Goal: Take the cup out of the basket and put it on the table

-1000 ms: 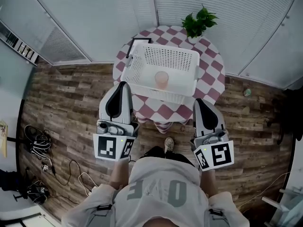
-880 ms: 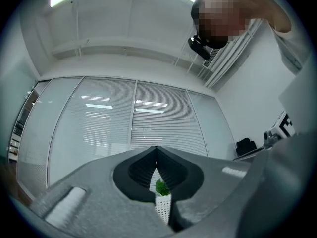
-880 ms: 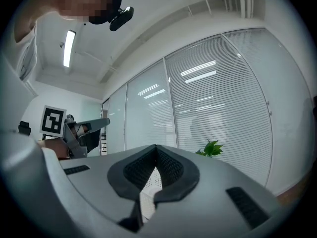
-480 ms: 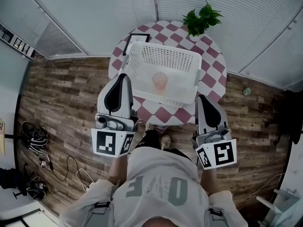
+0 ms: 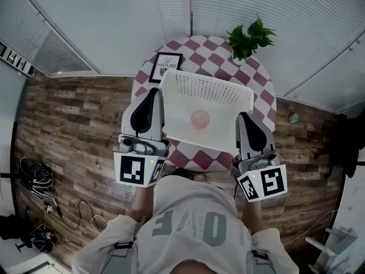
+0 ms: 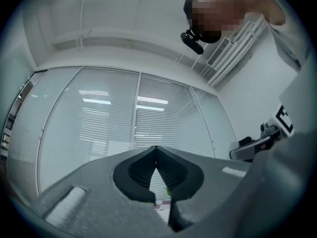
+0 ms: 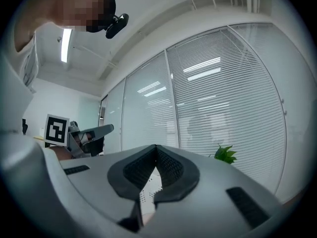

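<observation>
A pale pink cup [image 5: 200, 119] stands upright inside the white perforated basket [image 5: 171, 90], which rests on a round table [image 5: 259, 101] with a red-and-white checked cloth. In the head view my left gripper [image 5: 151, 95] is held just left of the basket, and my right gripper [image 5: 245, 117] just right of its near corner. Both are raised and point forward over the table's edge. Each gripper view shows its jaws meeting at the tips with nothing between them: left gripper [image 6: 156, 150], right gripper [image 7: 156, 148]. Neither touches the basket or cup.
A framed picture [image 5: 166, 67] stands at the table's back left and a potted green plant [image 5: 250, 37] at its back right, also seen as the plant [image 7: 225, 154]. White blinds and glass walls close off the far side. Cables [image 5: 34, 178] lie on the wooden floor at left.
The table and basket have come nearer in the head view. Both grippers have advanced and now flank the basket's near half. The jaws stayed shut.
</observation>
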Available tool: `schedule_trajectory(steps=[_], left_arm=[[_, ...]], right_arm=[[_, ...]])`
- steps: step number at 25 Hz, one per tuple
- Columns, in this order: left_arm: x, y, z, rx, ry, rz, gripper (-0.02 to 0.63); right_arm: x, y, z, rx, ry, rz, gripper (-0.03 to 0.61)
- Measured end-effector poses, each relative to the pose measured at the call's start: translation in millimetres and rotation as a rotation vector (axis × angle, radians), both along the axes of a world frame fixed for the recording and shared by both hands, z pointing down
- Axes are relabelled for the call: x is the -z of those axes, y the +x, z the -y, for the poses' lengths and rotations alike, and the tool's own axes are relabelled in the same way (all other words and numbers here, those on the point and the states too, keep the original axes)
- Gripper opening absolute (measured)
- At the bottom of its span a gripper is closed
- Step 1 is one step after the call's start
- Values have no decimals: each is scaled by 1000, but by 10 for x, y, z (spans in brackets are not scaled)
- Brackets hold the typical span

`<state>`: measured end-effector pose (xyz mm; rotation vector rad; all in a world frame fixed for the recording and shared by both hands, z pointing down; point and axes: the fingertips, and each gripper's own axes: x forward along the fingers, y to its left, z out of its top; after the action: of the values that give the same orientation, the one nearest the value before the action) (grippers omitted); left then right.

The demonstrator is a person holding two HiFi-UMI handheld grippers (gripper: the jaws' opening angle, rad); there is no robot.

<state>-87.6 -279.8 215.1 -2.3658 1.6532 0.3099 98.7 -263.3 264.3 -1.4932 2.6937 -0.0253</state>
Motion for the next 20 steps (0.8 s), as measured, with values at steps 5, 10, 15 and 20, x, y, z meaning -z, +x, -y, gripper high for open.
schedule_trajectory(steps=[5, 10, 15, 20], left_arm=[[8, -416, 400, 2, -1, 1, 5], [-87, -642, 804, -29, -43, -30, 5], [-222, -563, 983, -54, -74, -71, 5], [-290, -394, 1055, -77, -96, -95, 5]], right_arm=[[-16, -316, 374, -14, -21, -21, 9], [-26, -537, 681, -55, -24, -56, 9], [-152, -479, 832, -37, -76, -134, 10], [-158, -465, 990, 53, -92, -191, 12]])
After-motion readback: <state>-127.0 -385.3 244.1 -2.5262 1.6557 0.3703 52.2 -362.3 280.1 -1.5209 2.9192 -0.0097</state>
